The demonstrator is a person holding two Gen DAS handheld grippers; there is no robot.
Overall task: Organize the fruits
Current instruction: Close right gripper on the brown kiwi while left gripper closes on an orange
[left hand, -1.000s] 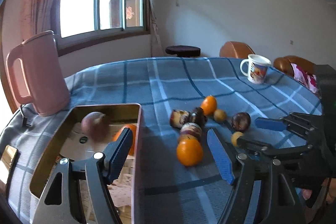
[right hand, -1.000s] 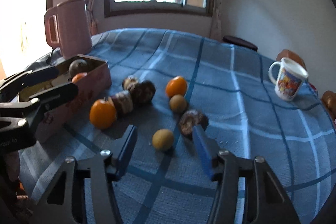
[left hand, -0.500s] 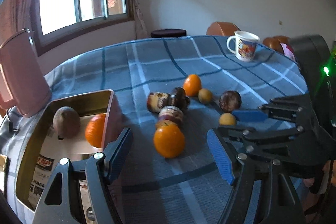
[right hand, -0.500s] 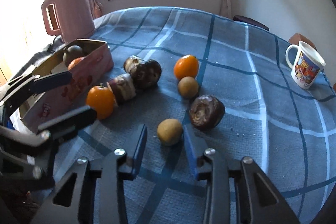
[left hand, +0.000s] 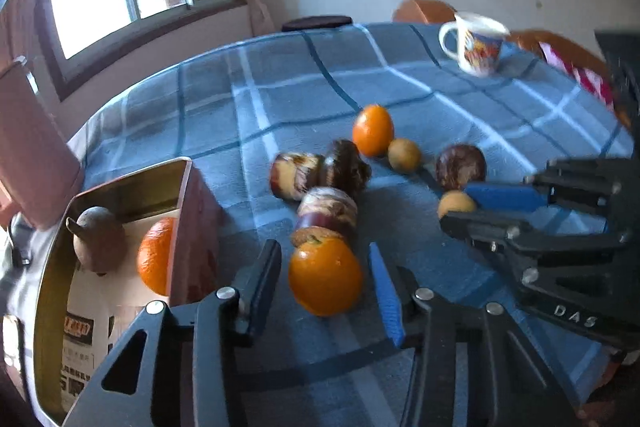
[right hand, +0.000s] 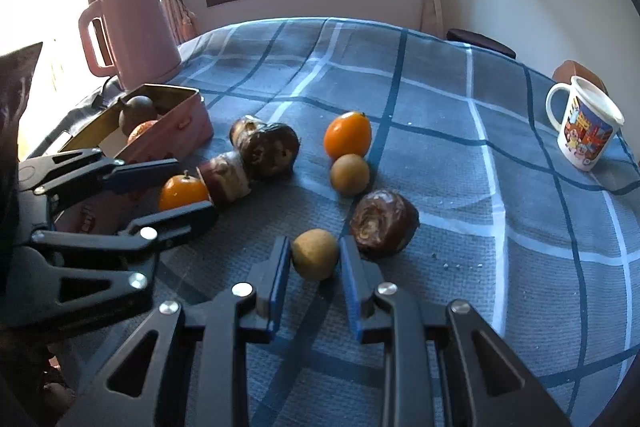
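My left gripper (left hand: 324,251) straddles a large orange (left hand: 326,275) on the blue checked cloth. Its jaws are closing, and a thin gap still shows at each pad. My right gripper (right hand: 315,243) is shut on a small tan fruit (right hand: 315,254), which rests on the cloth beside a dark brown fruit (right hand: 384,223). Left of the orange stands an open pink tin (left hand: 184,187) holding a brown fruit (left hand: 98,245) and an orange (left hand: 158,257). Behind lie three dark wrinkled fruits (left hand: 328,213), a second orange (left hand: 372,131) and another small tan fruit (left hand: 404,155).
A pink kettle (right hand: 132,31) stands behind the tin at the table's left edge. A printed white mug (right hand: 586,123) sits at the far right. Brown chair backs (left hand: 424,11) show beyond the far edge. The two grippers work close together, side by side.
My left gripper swung right from above the tin, came down around the large orange and narrowed its jaws. My right gripper closed its jaws onto the small tan fruit.
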